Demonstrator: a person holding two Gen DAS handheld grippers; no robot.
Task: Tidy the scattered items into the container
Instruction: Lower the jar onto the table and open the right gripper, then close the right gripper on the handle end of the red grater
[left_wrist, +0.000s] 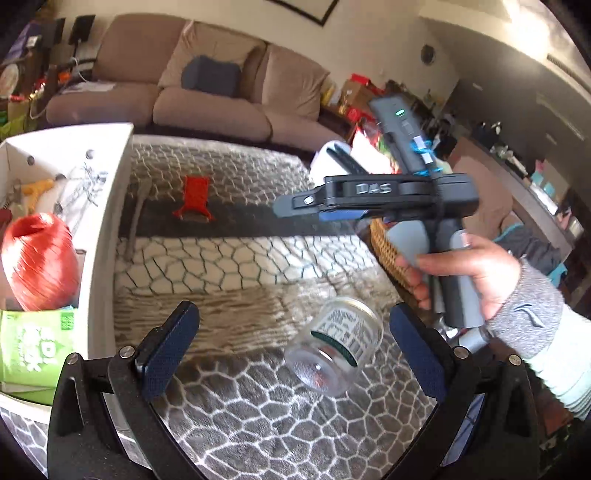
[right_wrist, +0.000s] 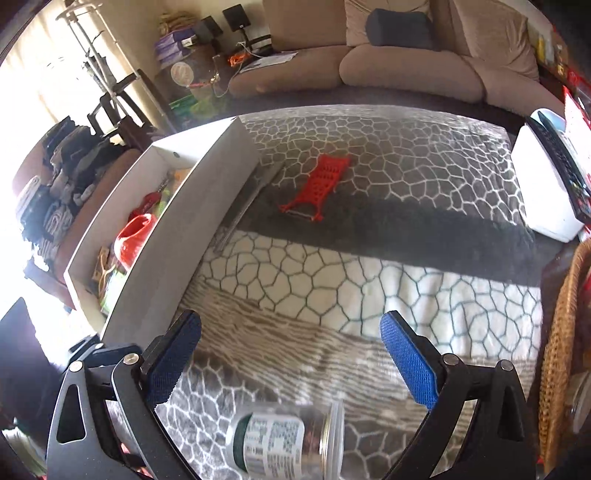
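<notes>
Both tools stand released: the left tool (left_wrist: 291, 347) and the right tool (right_wrist: 291, 363) grasp nothing. A clear glass jar (left_wrist: 334, 347) lies on its side on the patterned blanket (left_wrist: 240, 266), between their fingers. The white box (left_wrist: 107, 240) sits left; a red peeler (right_wrist: 319, 186) lies ahead.

left wrist cam: rides the left tool (left_wrist: 291, 343), tilted down across the patterned blanket (left_wrist: 258, 413), sofa (left_wrist: 207, 107) at far edge, close range
right wrist cam: rides the right tool (right_wrist: 291, 354), pitched steeper, low over the blanket
shared: white box (left_wrist: 110, 221) at left edge, red grater (left_wrist: 195, 197) mid-blanket, glass jar (left_wrist: 332, 347) nearest both lenses
cross-view: left cam catches the right tool (left_wrist: 291, 206) and its hand (left_wrist: 472, 273)
</notes>
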